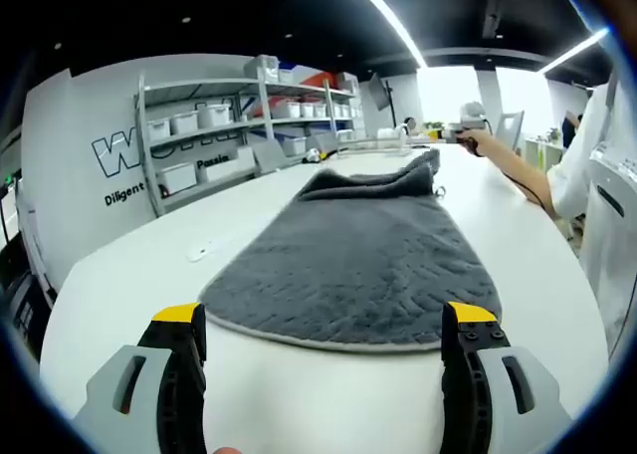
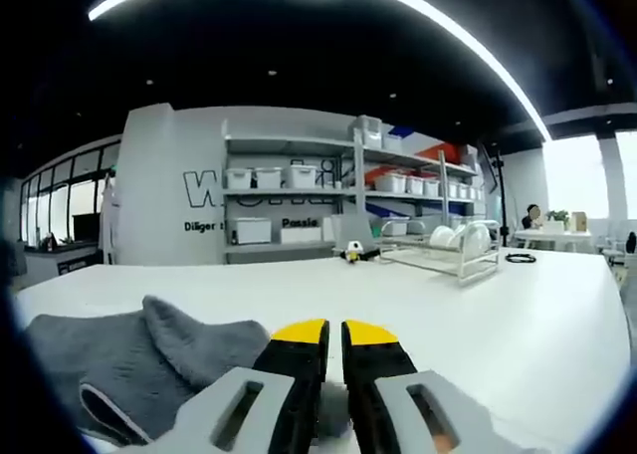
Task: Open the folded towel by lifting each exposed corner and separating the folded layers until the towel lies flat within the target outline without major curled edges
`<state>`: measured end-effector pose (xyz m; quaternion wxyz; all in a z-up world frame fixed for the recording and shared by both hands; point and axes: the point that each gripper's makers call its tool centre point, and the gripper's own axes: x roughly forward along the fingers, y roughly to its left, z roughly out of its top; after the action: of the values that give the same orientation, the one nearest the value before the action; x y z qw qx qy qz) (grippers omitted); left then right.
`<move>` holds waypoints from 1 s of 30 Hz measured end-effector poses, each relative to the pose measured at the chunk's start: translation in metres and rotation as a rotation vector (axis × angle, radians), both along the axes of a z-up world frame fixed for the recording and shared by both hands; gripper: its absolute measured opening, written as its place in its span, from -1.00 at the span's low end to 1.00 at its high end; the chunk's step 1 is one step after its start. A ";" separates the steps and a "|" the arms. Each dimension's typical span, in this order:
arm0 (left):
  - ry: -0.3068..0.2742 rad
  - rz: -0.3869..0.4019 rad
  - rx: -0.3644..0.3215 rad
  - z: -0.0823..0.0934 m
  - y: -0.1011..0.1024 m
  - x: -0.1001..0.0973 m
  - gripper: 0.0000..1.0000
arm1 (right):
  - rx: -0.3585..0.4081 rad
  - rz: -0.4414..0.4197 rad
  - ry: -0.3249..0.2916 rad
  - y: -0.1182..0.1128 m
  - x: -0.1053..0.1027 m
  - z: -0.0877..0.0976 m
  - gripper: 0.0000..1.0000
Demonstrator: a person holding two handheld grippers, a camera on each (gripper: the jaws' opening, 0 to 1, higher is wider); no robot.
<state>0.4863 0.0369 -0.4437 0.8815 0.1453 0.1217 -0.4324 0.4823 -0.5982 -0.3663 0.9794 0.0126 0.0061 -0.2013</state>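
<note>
A grey towel (image 1: 348, 260) with a pale hem lies spread on the white table (image 1: 129, 285), its near edge just beyond my left gripper (image 1: 324, 317), whose jaws stand wide open and empty. The towel's far end (image 1: 398, 180) is bunched up in folds. Past that end a person's hand holds the right gripper (image 1: 466, 123). In the right gripper view, the right gripper (image 2: 334, 335) has its yellow-tipped jaws together with only a thin slit and nothing seen between the tips. The rumpled towel (image 2: 149, 359) lies just to their left, partly hidden by the left jaw.
Metal shelves (image 1: 239, 125) with white bins line the wall behind the table. A wire dish rack (image 2: 438, 250), a small yellow figure (image 2: 351, 253) and a black cable (image 2: 518, 258) sit at the table's far side. A person in white (image 1: 607, 205) stands at the right.
</note>
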 end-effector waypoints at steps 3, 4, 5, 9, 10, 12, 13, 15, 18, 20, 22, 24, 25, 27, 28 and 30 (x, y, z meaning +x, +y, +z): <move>0.001 -0.001 -0.001 0.000 0.000 0.000 0.94 | -0.006 -0.002 0.006 0.000 0.000 -0.001 -0.85; 0.001 -0.001 -0.001 0.000 0.000 0.000 0.94 | -0.004 0.001 0.003 0.001 0.000 -0.001 -0.85; 0.002 -0.001 0.000 0.000 0.000 0.000 0.94 | -0.006 0.005 0.003 0.002 0.001 0.000 -0.85; 0.003 -0.001 0.001 -0.001 0.000 0.000 0.94 | -0.022 0.019 0.007 0.006 0.004 0.001 -0.85; 0.003 -0.001 0.001 -0.001 0.000 0.000 0.94 | -0.023 0.024 0.005 0.007 0.004 0.002 -0.85; 0.004 -0.001 0.001 -0.001 0.000 0.000 0.94 | -0.024 0.032 0.004 0.009 0.006 0.002 -0.85; 0.004 -0.001 0.001 -0.001 0.000 0.000 0.94 | -0.025 0.037 0.003 0.009 0.006 0.002 -0.84; 0.005 -0.002 0.001 -0.002 -0.001 0.000 0.94 | -0.027 0.049 0.003 0.012 0.008 0.002 -0.79; 0.007 -0.005 0.005 -0.003 -0.002 0.000 0.94 | -0.036 0.068 0.007 0.017 0.012 0.001 -0.71; 0.008 -0.005 0.005 -0.003 -0.002 -0.001 0.94 | -0.045 0.080 0.014 0.020 0.014 0.000 -0.65; 0.008 -0.005 0.004 -0.003 -0.001 0.000 0.94 | -0.052 0.087 0.018 0.021 0.015 0.000 -0.59; 0.008 -0.004 0.004 -0.003 -0.001 0.000 0.94 | -0.055 0.096 0.020 0.023 0.017 0.000 -0.52; 0.008 -0.004 0.003 -0.003 -0.001 0.000 0.94 | -0.055 0.100 0.020 0.024 0.017 0.000 -0.48; 0.008 -0.004 0.004 -0.003 -0.001 0.000 0.94 | -0.059 0.110 0.025 0.026 0.019 -0.001 -0.39; 0.008 -0.005 0.004 -0.003 -0.001 0.000 0.94 | -0.062 0.113 0.028 0.027 0.019 -0.002 -0.35; 0.009 -0.005 0.005 -0.003 -0.001 0.000 0.94 | -0.070 0.128 0.038 0.031 0.022 -0.003 -0.29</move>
<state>0.4861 0.0355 -0.4468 0.8795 0.1458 0.1262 -0.4351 0.5040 -0.5673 -0.3690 0.9899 -0.0257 0.0183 -0.1385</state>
